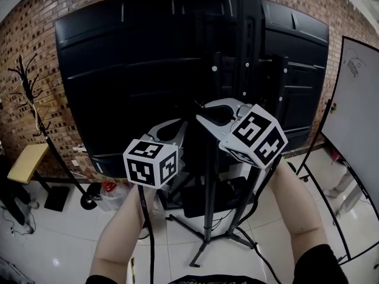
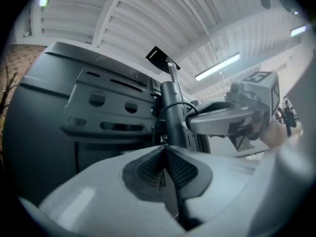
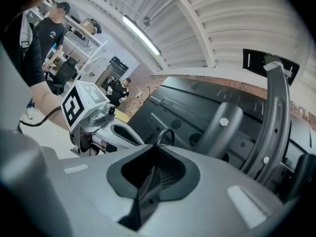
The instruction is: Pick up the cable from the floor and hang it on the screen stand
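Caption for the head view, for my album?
Left gripper and right gripper raised at the screen stand, behind a black screen.

Looking down from overhead, the jaw tips of the left gripper [image 2: 165,163] and the right gripper [image 3: 154,174] are lost against the black screen [image 1: 118,70]. The whiteboard [image 1: 355,129] runs off the right edge. The cable [image 3: 165,134] vanishes between the right gripper's pads [image 3: 171,174].

Whiteboard [image 1: 355,117], coat rack [image 1: 89,202], brick wall [image 1: 35,34].
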The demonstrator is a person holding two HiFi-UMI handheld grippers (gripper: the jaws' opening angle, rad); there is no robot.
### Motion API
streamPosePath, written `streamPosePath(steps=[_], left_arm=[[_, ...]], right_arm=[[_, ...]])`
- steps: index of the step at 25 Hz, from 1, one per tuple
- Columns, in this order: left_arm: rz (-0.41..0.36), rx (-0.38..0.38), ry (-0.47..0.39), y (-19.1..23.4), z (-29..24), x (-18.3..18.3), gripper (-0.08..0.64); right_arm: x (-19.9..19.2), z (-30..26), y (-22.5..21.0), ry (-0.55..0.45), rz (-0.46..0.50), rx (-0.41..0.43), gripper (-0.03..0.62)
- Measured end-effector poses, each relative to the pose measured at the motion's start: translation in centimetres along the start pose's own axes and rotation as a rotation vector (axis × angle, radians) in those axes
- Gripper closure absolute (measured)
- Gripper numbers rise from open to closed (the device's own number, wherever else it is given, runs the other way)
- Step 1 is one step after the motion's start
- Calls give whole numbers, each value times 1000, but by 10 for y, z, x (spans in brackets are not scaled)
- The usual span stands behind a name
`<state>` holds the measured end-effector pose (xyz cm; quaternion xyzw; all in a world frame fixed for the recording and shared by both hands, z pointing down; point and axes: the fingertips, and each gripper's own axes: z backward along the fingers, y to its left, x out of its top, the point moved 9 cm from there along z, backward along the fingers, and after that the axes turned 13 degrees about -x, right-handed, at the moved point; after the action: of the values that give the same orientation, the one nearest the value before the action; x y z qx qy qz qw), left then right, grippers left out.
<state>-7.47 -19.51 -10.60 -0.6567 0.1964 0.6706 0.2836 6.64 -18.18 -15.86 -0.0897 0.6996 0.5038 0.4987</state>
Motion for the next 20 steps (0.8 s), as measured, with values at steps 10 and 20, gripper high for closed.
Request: streamPosePath(steps=[10, 20], left_arm=[[-92, -8, -76, 8, -19, 68, 555], [-115, 1, -86, 15, -34, 102, 555]], right_arm=[[52, 6, -55, -84, 13, -123, 568], [84, 6, -116, -88, -57, -206, 568]])
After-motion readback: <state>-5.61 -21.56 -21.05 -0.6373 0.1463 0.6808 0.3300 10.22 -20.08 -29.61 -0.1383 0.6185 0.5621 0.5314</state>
